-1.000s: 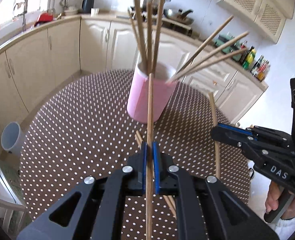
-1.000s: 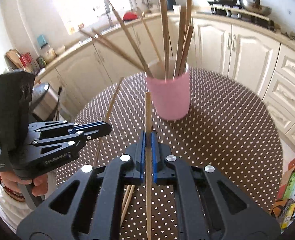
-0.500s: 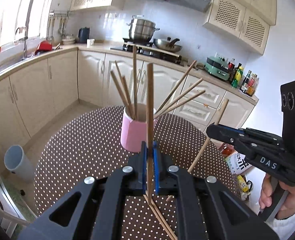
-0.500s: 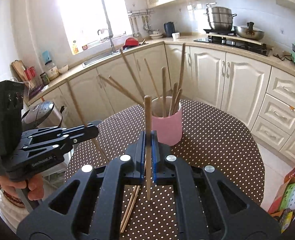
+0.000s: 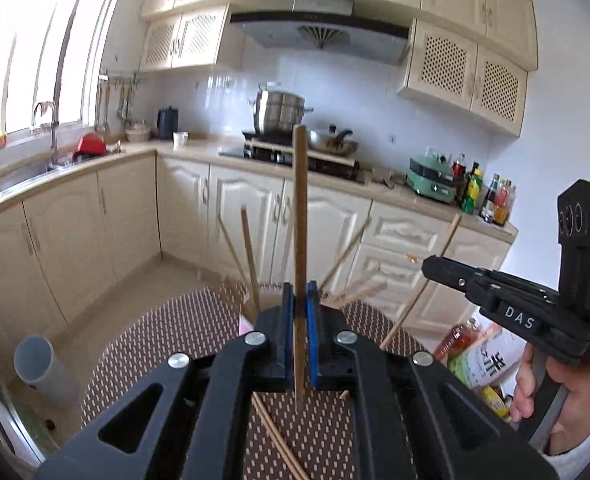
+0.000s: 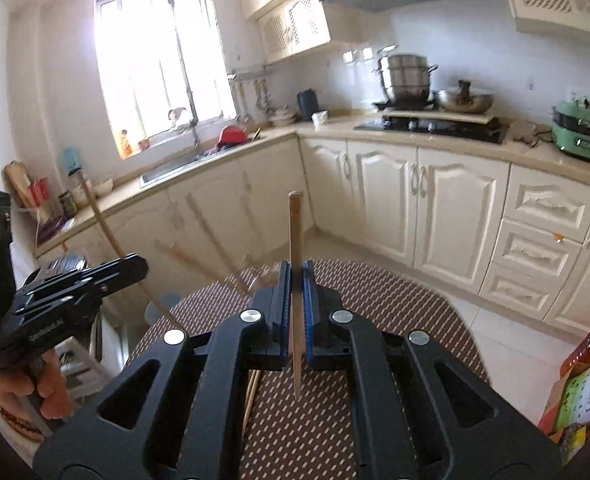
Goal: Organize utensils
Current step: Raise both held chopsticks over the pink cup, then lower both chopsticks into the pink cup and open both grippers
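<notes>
both grippers lifted since a second ago: left gripper (image 5: 299, 308) pinches one chopstick (image 5: 301, 216), right gripper (image 6: 297, 292) pinches another chopstick (image 6: 295, 232), pink cup (image 5: 247, 322) now low at 6 o'clock (mostly hidden), insertion next

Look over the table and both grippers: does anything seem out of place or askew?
Yes. Loose chopsticks lie on the dotted table instead of in the pink cup. Chopsticks in the cup splay untidily. Each gripper clamps one chopstick: left gripper, right gripper.
</notes>
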`<action>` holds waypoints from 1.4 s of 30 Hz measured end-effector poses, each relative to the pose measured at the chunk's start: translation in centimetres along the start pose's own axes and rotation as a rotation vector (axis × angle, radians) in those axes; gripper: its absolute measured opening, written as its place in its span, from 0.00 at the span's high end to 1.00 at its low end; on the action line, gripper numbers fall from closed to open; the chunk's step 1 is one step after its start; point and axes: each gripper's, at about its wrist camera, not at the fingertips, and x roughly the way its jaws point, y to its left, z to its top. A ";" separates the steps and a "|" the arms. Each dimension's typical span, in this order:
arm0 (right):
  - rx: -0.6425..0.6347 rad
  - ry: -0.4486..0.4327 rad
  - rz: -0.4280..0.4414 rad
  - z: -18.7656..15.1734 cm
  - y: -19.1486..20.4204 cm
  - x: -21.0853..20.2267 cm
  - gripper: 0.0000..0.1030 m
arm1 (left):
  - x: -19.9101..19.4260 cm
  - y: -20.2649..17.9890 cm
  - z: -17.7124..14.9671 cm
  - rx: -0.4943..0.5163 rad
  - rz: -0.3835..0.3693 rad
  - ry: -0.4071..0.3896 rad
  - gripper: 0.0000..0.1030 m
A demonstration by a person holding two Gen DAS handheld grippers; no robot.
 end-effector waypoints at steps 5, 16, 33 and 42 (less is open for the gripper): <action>0.002 -0.067 -0.044 2.4 -1.1 0.6 0.94 | 0.7 -0.8 2.4 0.024 0.034 -0.052 0.94; -0.013 -0.224 -0.096 5.7 -0.9 2.8 0.94 | 2.4 -1.2 5.5 0.049 0.074 -0.143 0.94; -0.046 -0.139 -0.002 4.1 0.4 6.2 0.94 | 8.2 0.8 2.2 0.033 0.092 -0.034 0.94; -0.041 -0.108 0.005 3.5 0.4 6.5 0.94 | 9.9 1.0 0.9 0.021 0.096 0.037 0.94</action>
